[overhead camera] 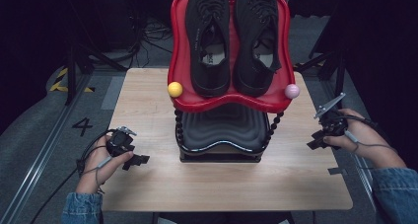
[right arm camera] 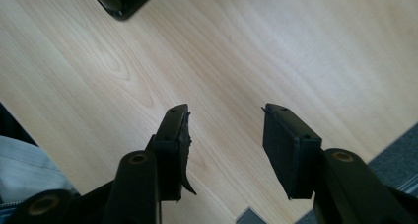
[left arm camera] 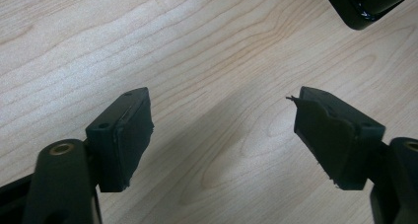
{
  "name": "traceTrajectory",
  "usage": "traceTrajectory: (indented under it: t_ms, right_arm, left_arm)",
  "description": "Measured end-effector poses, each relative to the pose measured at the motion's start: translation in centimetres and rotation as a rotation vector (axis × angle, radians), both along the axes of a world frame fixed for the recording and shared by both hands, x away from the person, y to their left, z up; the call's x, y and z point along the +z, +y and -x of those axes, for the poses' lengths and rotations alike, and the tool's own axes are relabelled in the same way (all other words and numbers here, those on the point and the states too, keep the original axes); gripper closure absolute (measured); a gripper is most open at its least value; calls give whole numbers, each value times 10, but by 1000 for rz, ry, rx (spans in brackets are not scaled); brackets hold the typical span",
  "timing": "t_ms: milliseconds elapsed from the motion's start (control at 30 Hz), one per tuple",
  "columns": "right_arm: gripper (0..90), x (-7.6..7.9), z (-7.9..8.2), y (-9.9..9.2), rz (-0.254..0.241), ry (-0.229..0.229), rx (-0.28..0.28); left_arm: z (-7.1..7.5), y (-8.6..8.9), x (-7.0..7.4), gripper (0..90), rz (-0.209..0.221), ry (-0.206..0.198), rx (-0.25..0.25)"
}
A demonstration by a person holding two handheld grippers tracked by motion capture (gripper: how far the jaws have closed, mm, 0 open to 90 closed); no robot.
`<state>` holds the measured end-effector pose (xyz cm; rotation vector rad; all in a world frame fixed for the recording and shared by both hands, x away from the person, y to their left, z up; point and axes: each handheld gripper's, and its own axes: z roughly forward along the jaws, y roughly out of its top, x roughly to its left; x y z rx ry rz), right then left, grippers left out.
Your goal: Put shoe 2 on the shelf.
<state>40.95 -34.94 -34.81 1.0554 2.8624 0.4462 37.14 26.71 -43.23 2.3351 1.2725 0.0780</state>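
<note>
The table (overhead camera: 148, 179) had a pale wood-grain top, smooth and matt, with wavy grain lines plain in both gripper views. On it, at the middle, stood a rack whose upper tray (overhead camera: 180, 51) looked like glossy red plastic, while the lower tray (overhead camera: 224, 130) was black, ribbed and shiny at its rim. Two shoes (overhead camera: 231, 36) on the red tray were of black matt cloth with woven laces. A yellow ball (overhead camera: 175, 89) and a pink ball (overhead camera: 292, 91) at the tray's front corners looked smooth. The gripper pads (left arm camera: 125, 140) were black, dull and rubbery, frayed at their edges. The person's sleeves (overhead camera: 81, 207) were blue denim.
</note>
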Motion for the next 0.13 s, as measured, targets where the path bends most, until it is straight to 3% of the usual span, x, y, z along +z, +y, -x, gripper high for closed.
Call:
traceTrajectory:
  t_ms: [133]
  right_arm:
    - [519, -24, 2, -3, 3, 18, -9]
  left_arm:
    - [-1, 0, 2, 240, -37, 7, -18]
